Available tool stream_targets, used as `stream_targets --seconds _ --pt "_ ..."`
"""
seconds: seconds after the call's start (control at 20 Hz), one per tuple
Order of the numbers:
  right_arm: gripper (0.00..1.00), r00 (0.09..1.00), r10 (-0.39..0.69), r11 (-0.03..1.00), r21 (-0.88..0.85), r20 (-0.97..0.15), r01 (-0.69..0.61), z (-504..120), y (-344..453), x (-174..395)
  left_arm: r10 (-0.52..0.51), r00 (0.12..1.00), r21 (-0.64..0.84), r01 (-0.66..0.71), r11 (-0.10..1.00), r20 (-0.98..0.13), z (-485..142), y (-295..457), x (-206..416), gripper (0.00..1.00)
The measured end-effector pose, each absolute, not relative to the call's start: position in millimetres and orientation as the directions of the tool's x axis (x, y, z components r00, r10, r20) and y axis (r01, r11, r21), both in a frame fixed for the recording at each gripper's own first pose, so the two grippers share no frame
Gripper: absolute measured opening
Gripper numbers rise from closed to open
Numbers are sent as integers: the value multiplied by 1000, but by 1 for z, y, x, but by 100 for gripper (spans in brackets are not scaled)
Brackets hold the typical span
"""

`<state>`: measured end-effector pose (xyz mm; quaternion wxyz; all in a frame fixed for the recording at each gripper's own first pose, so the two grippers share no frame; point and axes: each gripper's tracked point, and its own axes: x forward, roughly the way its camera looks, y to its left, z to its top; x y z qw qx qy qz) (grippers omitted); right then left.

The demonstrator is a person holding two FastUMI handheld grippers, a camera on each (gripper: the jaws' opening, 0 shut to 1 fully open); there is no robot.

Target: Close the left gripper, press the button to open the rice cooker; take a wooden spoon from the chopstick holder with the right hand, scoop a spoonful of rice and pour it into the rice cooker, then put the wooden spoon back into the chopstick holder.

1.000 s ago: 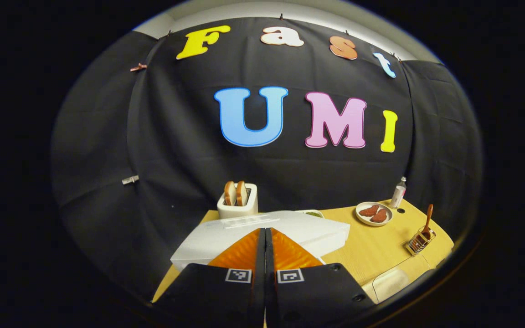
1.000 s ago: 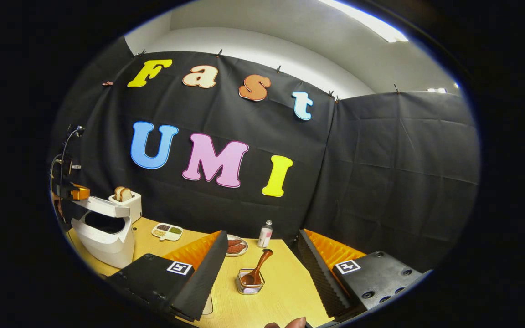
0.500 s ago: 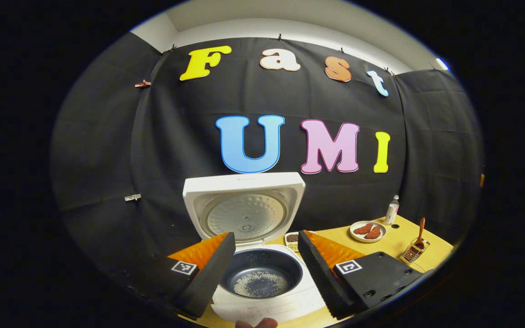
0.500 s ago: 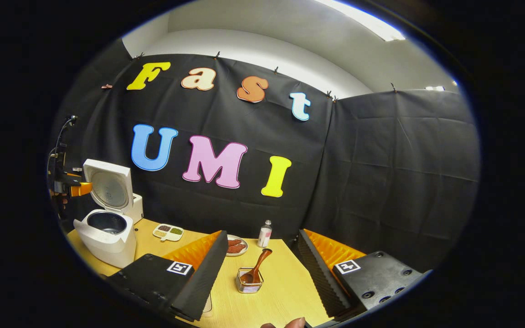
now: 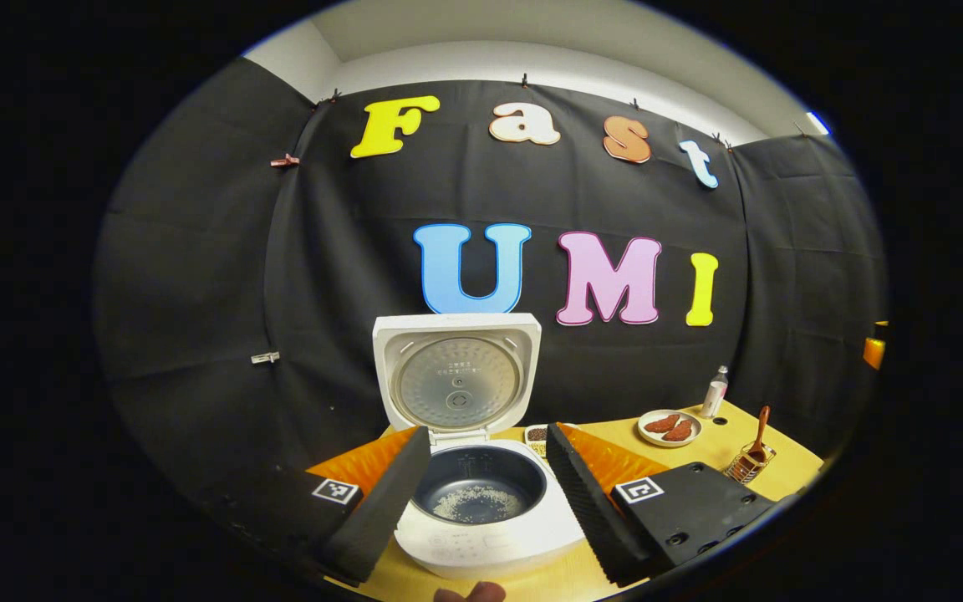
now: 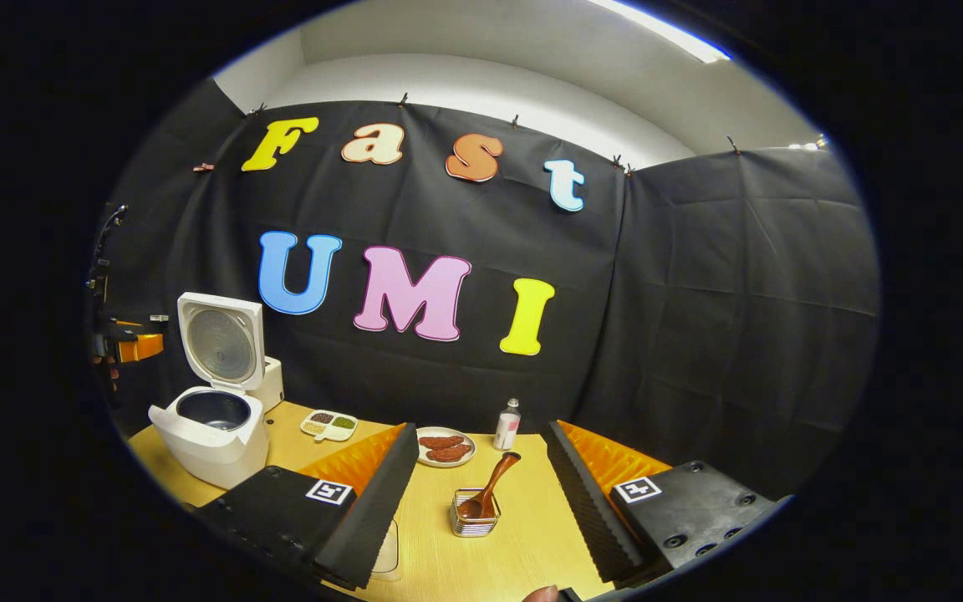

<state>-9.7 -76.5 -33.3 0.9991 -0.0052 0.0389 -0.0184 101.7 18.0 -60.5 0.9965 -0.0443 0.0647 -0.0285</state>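
1. Between the spread fingers of the left tool (image 5: 488,502), low in the left gripper view, sits the rice cooker (image 5: 490,518), fingers wide apart and gripping nothing.
2. Its lid (image 5: 456,380) stands upright at the far side, and a thin scatter of rice (image 5: 477,504) lies in the dark inner pot.
3. Over in the right gripper view, the right tool (image 6: 481,502) is also spread wide, holding nothing.
4. Framed between its fingers on the tabletop (image 6: 523,543) is the wire chopstick holder (image 6: 475,520), apart from both fingers.
5. Inside it, the wooden spoon (image 6: 490,495) leans with its handle tilted up to the right.
6. Farther back: a plate (image 6: 445,446) and a small bottle (image 6: 506,425); a divided dish (image 6: 329,425) lies near the cooker at far left.
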Motion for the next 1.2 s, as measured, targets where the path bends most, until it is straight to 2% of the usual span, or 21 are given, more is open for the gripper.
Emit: stream_targets --seconds 0.5,0.8,0.9,0.95,1.05,1.1,1.2 --pt "98 965 99 995 54 -244 -88 -133 -102 53 -79 982 -131 57 990 -174 -59 -39 57 95" --pt "98 922 181 974 194 -342 -120 -205 -119 112 -17 972 -116 -10 993 -236 -73 -63 41 95" --pt "93 897 231 958 250 -377 -142 -231 -119 129 2 966 -111 -32 993 -258 -79 -71 40 95" --pt "82 883 253 950 277 -395 -148 -245 -118 137 14 964 -108 -44 993 -265 -81 -75 39 95" --pt "70 854 278 940 309 -439 -148 -273 -119 151 35 960 -99 -65 993 -279 -85 -84 40 95" --pt "57 842 288 935 322 -456 -146 -288 -119 159 43 958 -97 -73 993 -284 -88 -89 41 96" --pt "56 823 303 927 347 -480 -139 -311 -118 171 59 953 -98 -92 991 -296 -92 -98 42 96"
